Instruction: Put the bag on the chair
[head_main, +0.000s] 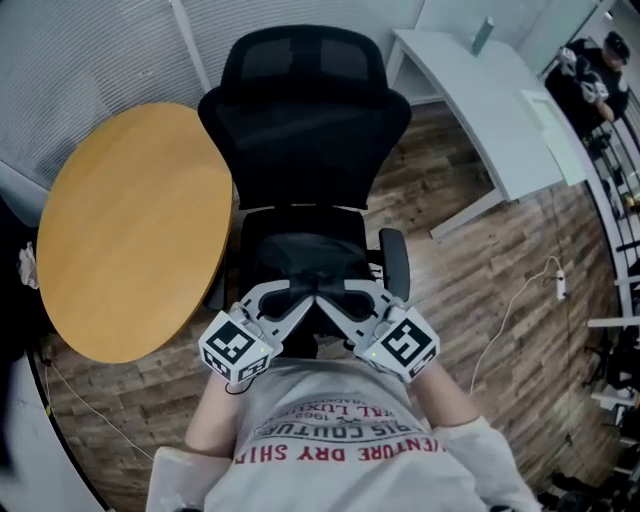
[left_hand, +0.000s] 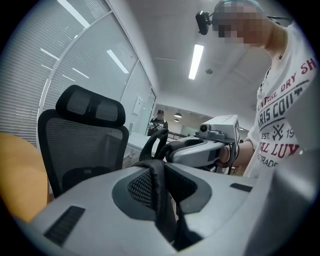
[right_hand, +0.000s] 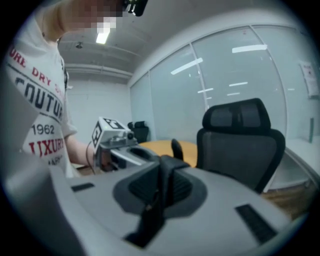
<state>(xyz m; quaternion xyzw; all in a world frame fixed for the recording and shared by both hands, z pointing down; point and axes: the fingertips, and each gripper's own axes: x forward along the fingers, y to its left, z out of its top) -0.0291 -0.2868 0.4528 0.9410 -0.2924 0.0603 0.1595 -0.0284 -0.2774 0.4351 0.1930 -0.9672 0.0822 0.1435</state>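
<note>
A black bag (head_main: 303, 257) hangs in front of me over the seat of a black mesh office chair (head_main: 305, 110); bag and seat are both dark and hard to tell apart. My left gripper (head_main: 285, 298) and right gripper (head_main: 348, 298) sit close together at the bag's top. In the left gripper view my left gripper (left_hand: 157, 175) is shut on a black strap (left_hand: 151, 145), with the chair (left_hand: 82, 145) to the left. In the right gripper view my right gripper (right_hand: 161, 187) is shut on a black strap (right_hand: 176, 149), with the chair (right_hand: 240, 142) to the right.
A round wooden table (head_main: 130, 230) stands against the chair's left side. A white desk (head_main: 490, 100) is at the back right, with a white cable (head_main: 520, 300) on the wooden floor. Another person (head_main: 590, 80) stands far right. Glass walls lie behind.
</note>
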